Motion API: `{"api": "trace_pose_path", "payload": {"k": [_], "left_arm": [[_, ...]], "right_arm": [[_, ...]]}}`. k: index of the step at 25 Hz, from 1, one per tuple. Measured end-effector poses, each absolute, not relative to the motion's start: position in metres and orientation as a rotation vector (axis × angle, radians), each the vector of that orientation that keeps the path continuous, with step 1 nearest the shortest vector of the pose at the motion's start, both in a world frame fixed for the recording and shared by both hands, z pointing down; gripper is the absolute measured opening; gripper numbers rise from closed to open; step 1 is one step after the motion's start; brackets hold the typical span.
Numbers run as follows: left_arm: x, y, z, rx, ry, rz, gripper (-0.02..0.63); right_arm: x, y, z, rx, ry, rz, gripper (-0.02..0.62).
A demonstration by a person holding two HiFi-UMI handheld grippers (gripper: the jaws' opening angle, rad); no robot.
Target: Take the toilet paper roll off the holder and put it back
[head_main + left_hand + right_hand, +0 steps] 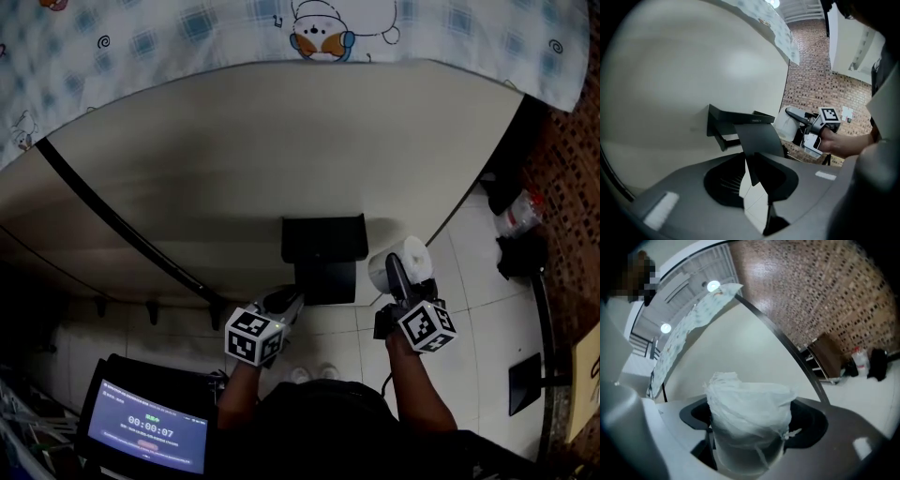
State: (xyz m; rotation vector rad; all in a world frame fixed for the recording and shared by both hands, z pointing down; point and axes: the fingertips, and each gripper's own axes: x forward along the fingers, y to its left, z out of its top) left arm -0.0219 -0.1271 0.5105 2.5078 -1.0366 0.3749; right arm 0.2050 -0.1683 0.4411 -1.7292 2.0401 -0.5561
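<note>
A black toilet paper holder [323, 236] is fixed to the pale wall, and its flat flap [328, 281] hangs out below it. My left gripper [292, 298] reaches up to that flap. In the left gripper view the flap [757, 140] runs down between the jaws, which are shut on its lower edge [757, 176]. To the right, my right gripper [398, 272] is shut on the white toilet paper roll [405, 258], held clear of the holder. In the right gripper view the crinkled white roll [747, 413] fills the space between the jaws.
A black rail [112, 220] runs diagonally across the wall on the left. Patterned cloth [281, 28] hangs over the wall's top. A lit timer screen [145, 431] sits at bottom left. A bottle [520, 214] and dark items lie on the tiled floor at right.
</note>
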Motion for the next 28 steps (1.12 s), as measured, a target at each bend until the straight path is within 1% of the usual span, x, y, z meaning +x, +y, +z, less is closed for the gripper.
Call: {"api": "trace_pose_path", "payload": {"k": [5,9,12,19,28], "left_arm": [[-0.021,-0.125,0.509,2.498,-0.997,0.36,0.082],[-0.022,-0.126,0.507,2.504,-1.005,0.367,0.083],[-0.021,-0.126,0.507,2.512,-1.012,0.365,0.084],[-0.023,-0.133,0.51,2.51,-0.999,0.375,0.083],[-0.023,-0.133,0.512,2.513,-0.963,0.382,0.077]], "right_arm": [[0.208,-0.19,0.479,-1.626,1.931,-0.73,0.453],[0.194,-0.211,0.502,-1.403,1.82,-0.933,0.453],[0.186,-0.22,0.511,-1.256,1.739,-1.019,0.453],[0.169,-0.241,0.516,-1.086,1.664,-1.093,0.453],[0.145,-0.232,0.519,-0.967,1.841,-1.144,0.448]]}}
